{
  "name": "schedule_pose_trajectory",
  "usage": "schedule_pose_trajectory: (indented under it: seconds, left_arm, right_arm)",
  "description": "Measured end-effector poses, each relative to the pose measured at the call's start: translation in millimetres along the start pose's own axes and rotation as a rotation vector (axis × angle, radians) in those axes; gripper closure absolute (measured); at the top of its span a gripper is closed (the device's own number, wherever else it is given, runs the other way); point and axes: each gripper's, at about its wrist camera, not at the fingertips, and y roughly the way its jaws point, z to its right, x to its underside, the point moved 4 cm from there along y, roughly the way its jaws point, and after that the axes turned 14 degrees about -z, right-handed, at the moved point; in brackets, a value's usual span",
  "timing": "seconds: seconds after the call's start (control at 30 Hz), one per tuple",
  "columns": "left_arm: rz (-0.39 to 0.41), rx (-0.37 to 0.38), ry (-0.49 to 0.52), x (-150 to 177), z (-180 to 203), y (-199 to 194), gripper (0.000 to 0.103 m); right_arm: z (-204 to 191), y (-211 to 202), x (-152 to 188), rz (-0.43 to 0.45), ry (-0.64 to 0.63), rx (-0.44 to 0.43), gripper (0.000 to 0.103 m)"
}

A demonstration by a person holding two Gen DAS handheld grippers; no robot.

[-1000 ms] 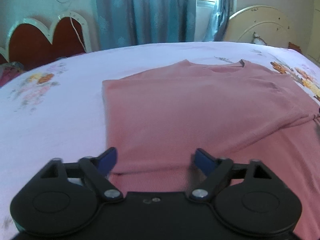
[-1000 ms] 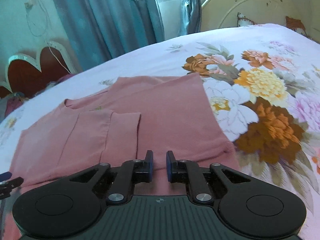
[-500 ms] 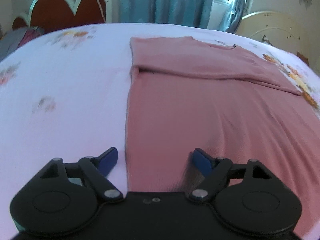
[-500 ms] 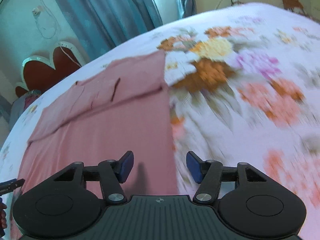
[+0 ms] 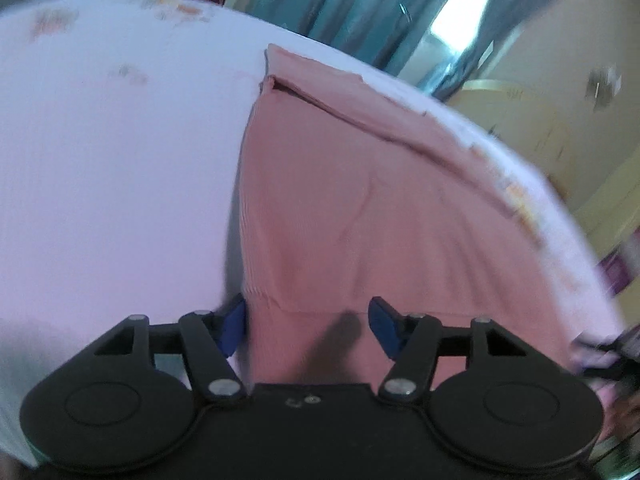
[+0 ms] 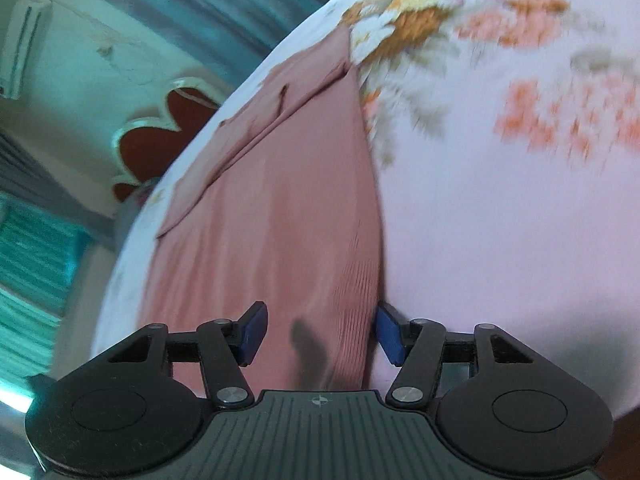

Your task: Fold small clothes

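Note:
A pink shirt [image 5: 360, 200] lies flat on the bed, its sleeves folded in across the far end and its hem towards me. My left gripper [image 5: 308, 322] sits at the hem's left corner. Its jaws are closing, the fabric edge lies between them, and the blue pads [image 5: 234, 322] do not press on it. In the right wrist view the same shirt [image 6: 280, 220] runs away from me. My right gripper [image 6: 322, 330] straddles the hem's right corner, open, with its right pad [image 6: 390, 334] just outside the shirt's side edge.
The bed carries a pale pink sheet [image 5: 120, 160] with a flower print [image 6: 420, 12] on the right side. A red heart-shaped headboard [image 6: 152, 144] and blue curtains [image 5: 340, 8] stand beyond the bed's far side. A cream wall is at the right.
Both grippers have drawn back from the folded sleeves to the hem corners and rolled. The left jaws have narrowed. The right jaws went from nearly shut to open.

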Motion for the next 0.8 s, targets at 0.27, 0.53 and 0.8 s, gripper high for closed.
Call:
schedule_pose_trajectory:
  seconds: [0.27,0.53,0.8]
  left_arm:
    - [0.107,0.156,-0.181,-4.7,-21.7,-5.6,0.098]
    - [0.092,0.114,-0.259,-2.7,-28.4,15.3,0.098]
    - [0.240,0.190,-0.170,-56.4,6.0,-13.8,0.098]
  right_arm:
    - [-4.7,-2.0,-10.1,0.069,0.014,-0.056,0.097]
    - [4.1,0.1,-17.2,0.032,0.003,0.048,0.097]
    - [-47.8,-31.7,-67.0,0.205,-0.102,-0.030,0.097]
